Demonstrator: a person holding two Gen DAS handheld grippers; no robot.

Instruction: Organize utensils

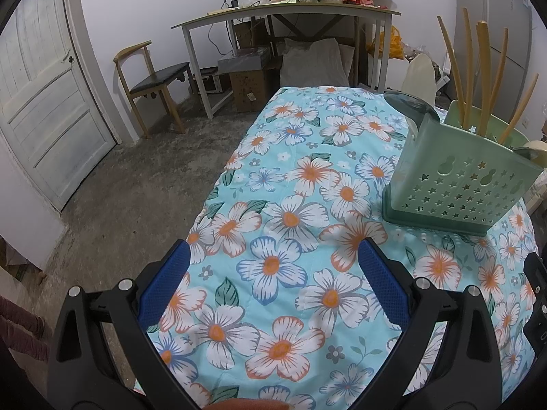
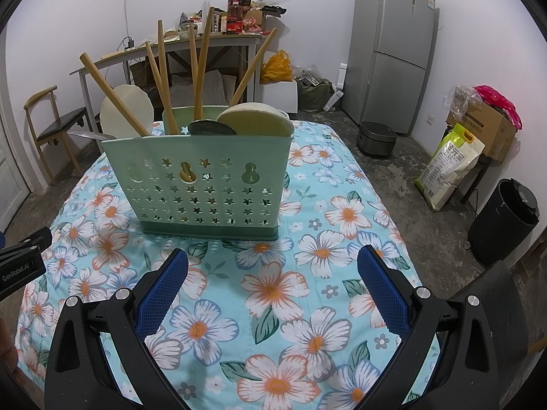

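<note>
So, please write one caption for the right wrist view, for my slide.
Open right claw faces a green utensil holder filled with wooden-handled utensils on a floral tablecloth.

The left gripper (image 1: 273,256) is hanging over the flowery cloth (image 1: 290,218) with its blue fingers (image 1: 383,283) wide apart, holding nothing. The green basket (image 1: 458,184) is sitting on the cloth, and wooden handles (image 1: 485,78) are sticking up from the basket.

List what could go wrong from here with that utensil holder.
1. The green utensil holder is packed with long wooden handles that lean outward; nudging one may tip the holder over.
2. It stands on a soft floral cloth, so its footing may be unsteady.
3. Both the left gripper and right gripper are open and empty, so nothing steadies it.
</note>
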